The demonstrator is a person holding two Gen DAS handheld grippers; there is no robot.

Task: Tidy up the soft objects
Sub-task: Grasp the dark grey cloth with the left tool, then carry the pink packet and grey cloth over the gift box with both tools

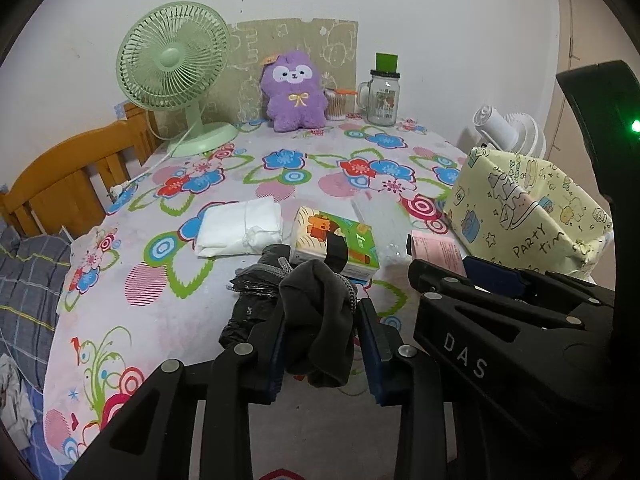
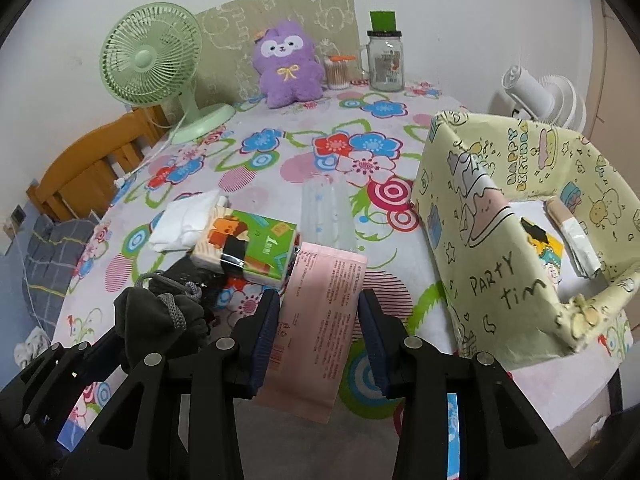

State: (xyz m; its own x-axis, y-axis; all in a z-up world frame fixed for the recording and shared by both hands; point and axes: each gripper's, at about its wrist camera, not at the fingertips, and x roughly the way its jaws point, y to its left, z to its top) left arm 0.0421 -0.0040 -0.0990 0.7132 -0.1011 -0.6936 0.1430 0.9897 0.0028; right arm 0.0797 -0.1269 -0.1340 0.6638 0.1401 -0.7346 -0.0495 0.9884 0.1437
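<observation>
While the left hand-held gripper (image 1: 320,344) has its 2 blue pads pressed on a dark grey drawstring pouch (image 1: 318,320), the pouch hangs bunched between them, its grey cord draped over the top, above the near part of the bench (image 1: 160,312) with its flowered cloth. Just behind it lies a crumpled black plastic bag (image 1: 250,300). The right hand-held gripper (image 2: 319,340) is closed part-way on a flat pink packet (image 2: 320,320) printed with small text; both pads touch the packet's long edges, and its far end reaches toward a tissue pack (image 2: 250,248) with a green and orange print. A folded white cloth (image 1: 240,232) lies left of the tissue pack, touching it in the right wrist view, and a clear plastic sleeve (image 2: 328,216) lies just right of it. On the right side of the bench stands an open box (image 2: 500,264) wrapped in pale yellow birthday paper; inside it a printed card and a roll of paper show. At the far edge, against the wall, stand a green desk fan (image 1: 172,68), a purple plush toy (image 1: 294,92), a tub of cotton swabs (image 1: 338,104) and a glass mug jar (image 1: 382,98). A white fan (image 2: 536,92) stands behind the box. A wooden chair (image 1: 68,184) stands at the left.
</observation>
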